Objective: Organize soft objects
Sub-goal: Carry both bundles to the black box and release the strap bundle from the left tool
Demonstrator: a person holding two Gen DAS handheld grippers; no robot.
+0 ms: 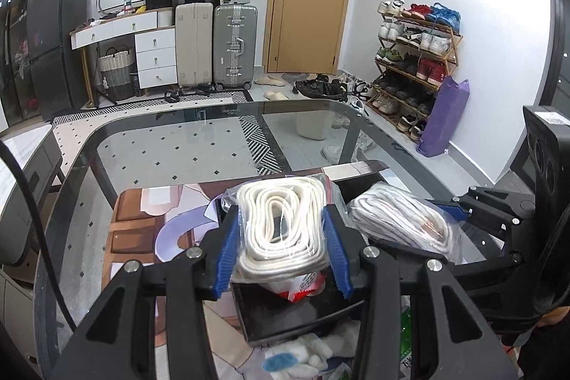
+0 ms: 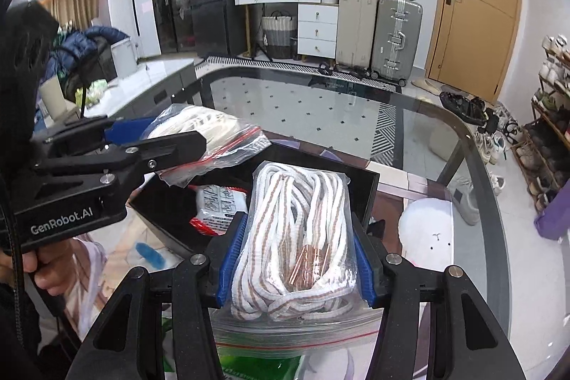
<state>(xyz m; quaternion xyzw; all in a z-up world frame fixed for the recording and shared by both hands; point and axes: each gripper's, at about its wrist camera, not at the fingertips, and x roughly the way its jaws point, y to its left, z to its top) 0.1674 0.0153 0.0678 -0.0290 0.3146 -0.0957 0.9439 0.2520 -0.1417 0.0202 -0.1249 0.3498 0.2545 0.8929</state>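
Now the left gripper (image 1: 281, 237) is pinching a clear bag of cream cord (image 1: 281, 223) between its blue pads, holding it over the black tray (image 1: 285, 319) on the glass table (image 1: 160, 148). Beside it, the right gripper (image 2: 295, 259) is squeezing a bag of white-and-brown rope (image 2: 295, 237) above the tray's right side. A red-and-white packet (image 2: 217, 205), possibly a wipe, is lying inside the tray.

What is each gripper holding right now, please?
Left gripper: shut on clear bag of cream rope.
Right gripper: shut on clear bag of white-and-brown rope.
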